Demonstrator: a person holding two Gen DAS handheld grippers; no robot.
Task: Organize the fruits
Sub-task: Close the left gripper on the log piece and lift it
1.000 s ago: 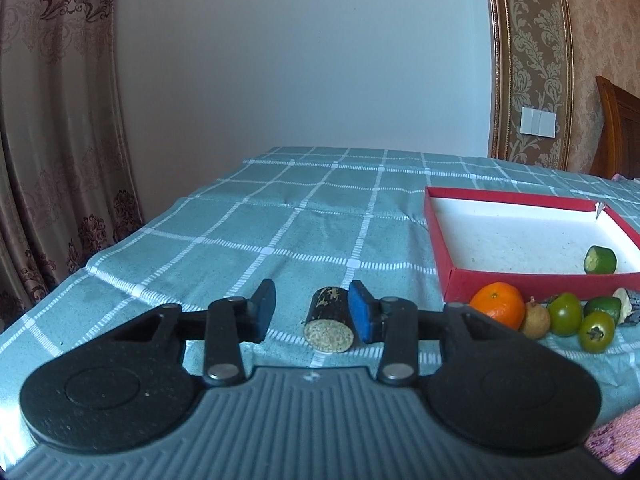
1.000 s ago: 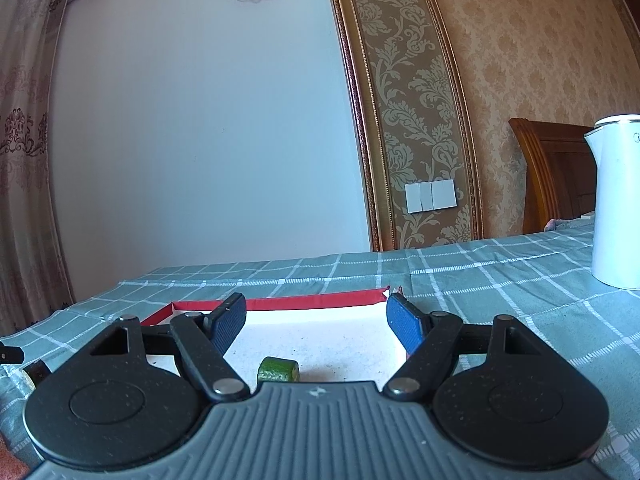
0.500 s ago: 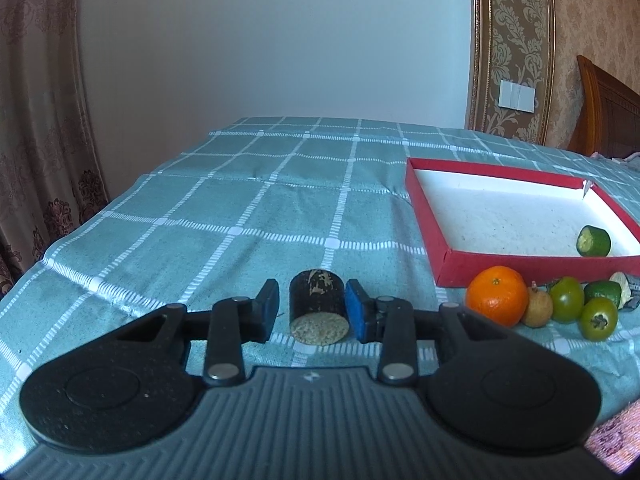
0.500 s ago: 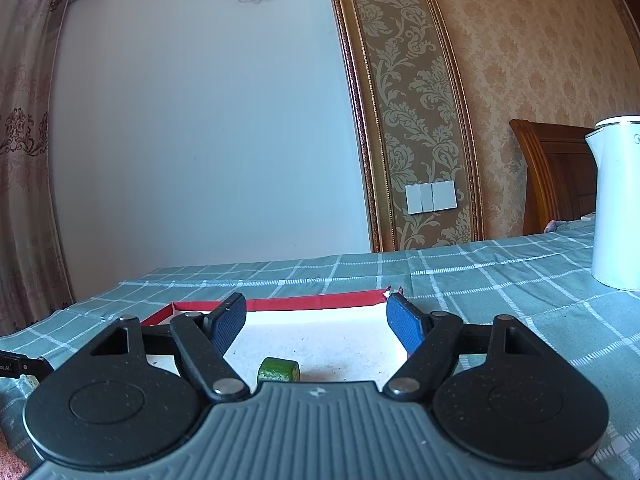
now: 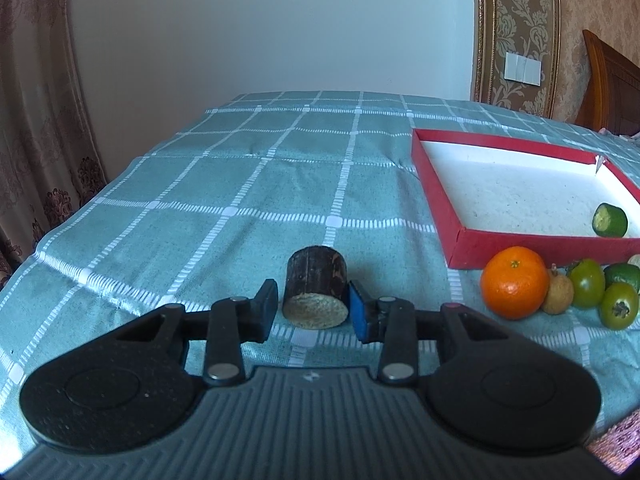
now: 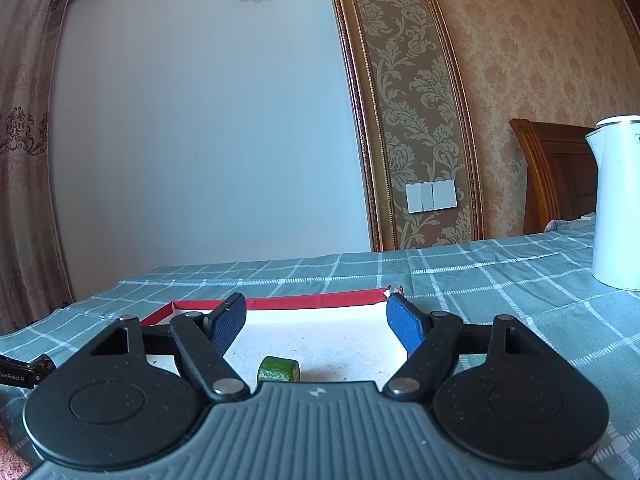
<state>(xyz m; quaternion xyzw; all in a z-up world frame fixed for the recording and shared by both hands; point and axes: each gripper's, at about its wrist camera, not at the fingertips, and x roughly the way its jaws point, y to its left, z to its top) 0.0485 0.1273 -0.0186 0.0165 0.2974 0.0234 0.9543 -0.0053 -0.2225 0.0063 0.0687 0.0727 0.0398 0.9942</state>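
Left gripper (image 5: 314, 312) mouth: filled by a dark cut stub (image 5: 315, 286) lying on its side; the right pad touches it, while on the left a sliver of gap may remain (hard to tell).
Ahead and left of the stub: bare checked tablecloth (image 5: 240, 184) out to the far edge, nothing standing on it.
Right of the stub: an orange (image 5: 514, 282), a small brown fruit (image 5: 557, 299) and green fruits (image 5: 587, 282) packed close together just before the red box's near wall (image 5: 520, 249).
Box floor: open except one green piece (image 5: 609, 220) near the right side.
Right gripper (image 6: 314, 324): fingers spread wide over the box, the green piece (image 6: 279, 369) low between them.
Far right: a white kettle (image 6: 616, 204) on the cloth, well apart.
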